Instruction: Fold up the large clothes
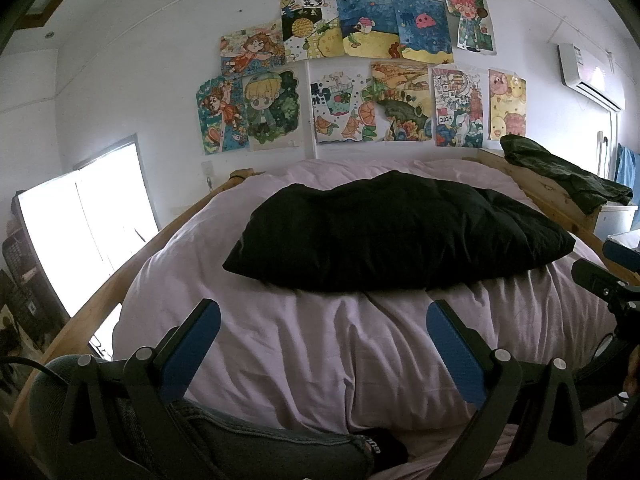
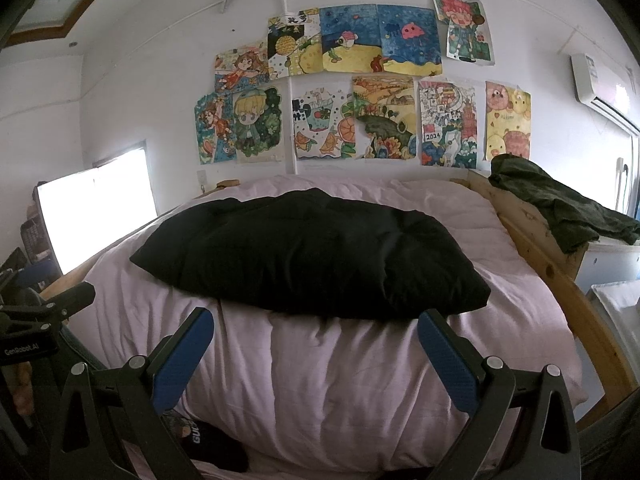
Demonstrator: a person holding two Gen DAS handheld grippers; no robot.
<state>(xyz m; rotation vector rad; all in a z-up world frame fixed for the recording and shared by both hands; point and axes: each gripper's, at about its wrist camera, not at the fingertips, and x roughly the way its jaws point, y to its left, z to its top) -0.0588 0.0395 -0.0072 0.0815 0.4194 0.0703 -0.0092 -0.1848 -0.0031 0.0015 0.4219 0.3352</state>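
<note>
A large black garment point(image 1: 396, 236) lies in a folded, puffy slab across the middle of the pale pink bed cover point(image 1: 304, 360). It also shows in the right wrist view point(image 2: 312, 256). My left gripper point(image 1: 324, 312) is open and empty, held above the cover just short of the garment's near edge. My right gripper point(image 2: 316, 320) is open and empty, its right fingertip point(image 2: 430, 322) close to the garment's near right corner. The right gripper's body shows at the right edge of the left wrist view point(image 1: 608, 284).
A wooden bed frame point(image 2: 560, 280) borders the cover. A dark green garment point(image 2: 560, 208) hangs over the frame's far right corner. Drawings point(image 1: 360, 80) cover the wall. A bright window point(image 1: 80, 232) is at left. My leg in grey trousers point(image 1: 224, 440) lies below the left gripper.
</note>
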